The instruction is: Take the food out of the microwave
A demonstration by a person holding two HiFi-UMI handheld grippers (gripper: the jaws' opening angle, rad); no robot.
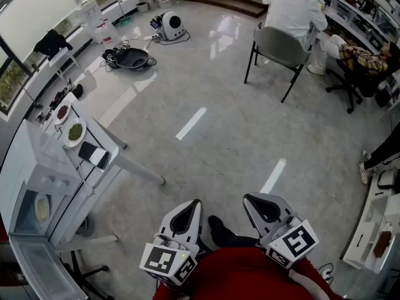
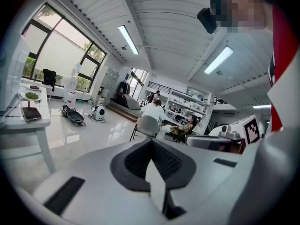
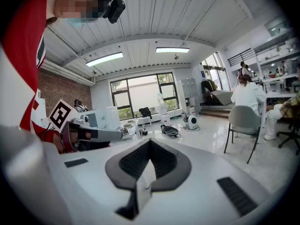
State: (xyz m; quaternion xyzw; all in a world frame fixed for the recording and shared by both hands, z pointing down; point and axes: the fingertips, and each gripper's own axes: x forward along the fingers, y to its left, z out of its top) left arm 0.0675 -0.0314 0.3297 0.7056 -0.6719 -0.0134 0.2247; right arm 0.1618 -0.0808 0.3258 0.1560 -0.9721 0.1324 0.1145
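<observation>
Left gripper (image 1: pixel 194 204) and right gripper (image 1: pixel 247 198) hover over the floor, both pressed together and empty. Well apart, at the bench's (image 1: pixel 106 167) near end, the microwave (image 1: pixel 53 183) shows a plate (image 1: pixel 42 207) inside.

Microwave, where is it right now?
In the head view, the microwave sits at the far lower left, at the near end of the white table, next to the phone and the plate of greens.
</observation>
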